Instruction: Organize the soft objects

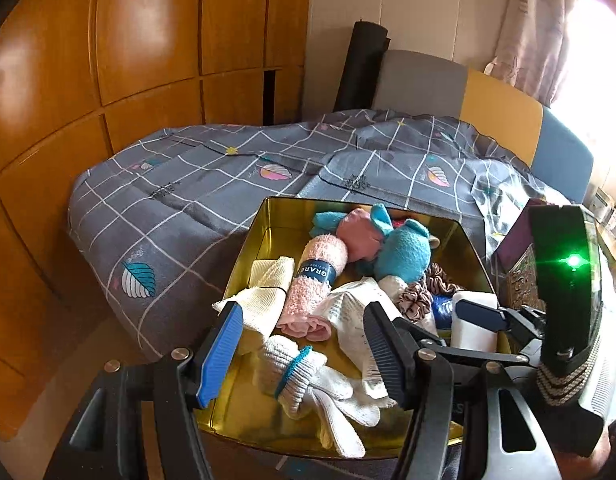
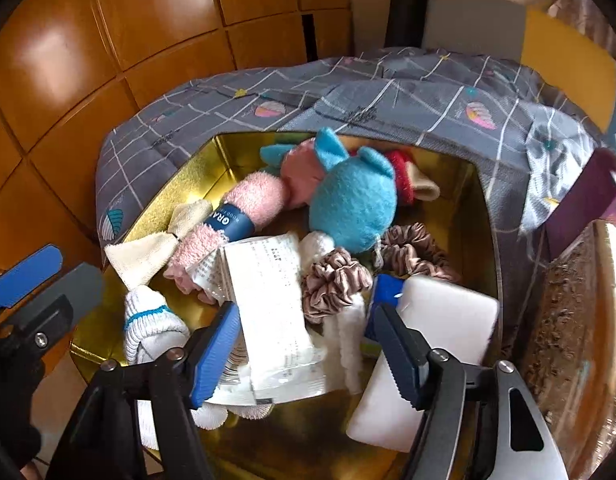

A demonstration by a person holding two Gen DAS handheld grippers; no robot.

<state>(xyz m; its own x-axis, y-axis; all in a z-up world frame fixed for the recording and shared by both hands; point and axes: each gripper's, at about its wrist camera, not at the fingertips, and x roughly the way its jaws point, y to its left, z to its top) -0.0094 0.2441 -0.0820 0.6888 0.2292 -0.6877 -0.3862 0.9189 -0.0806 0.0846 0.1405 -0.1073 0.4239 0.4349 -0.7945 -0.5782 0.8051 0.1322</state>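
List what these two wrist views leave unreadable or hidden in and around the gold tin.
- Pink towel roll: its blue band's lettering is only partly legible in both views.
- Paper packet: print too small to read; the right tool covers its lower end.
- White box: near part behind the tool's finger.
- Gold tin: near rim hidden by the left tool.
- Window corner, left view: blown out.

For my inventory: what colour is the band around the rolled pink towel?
Dark blue with white lettering on the rolled pink towel; right wrist view.
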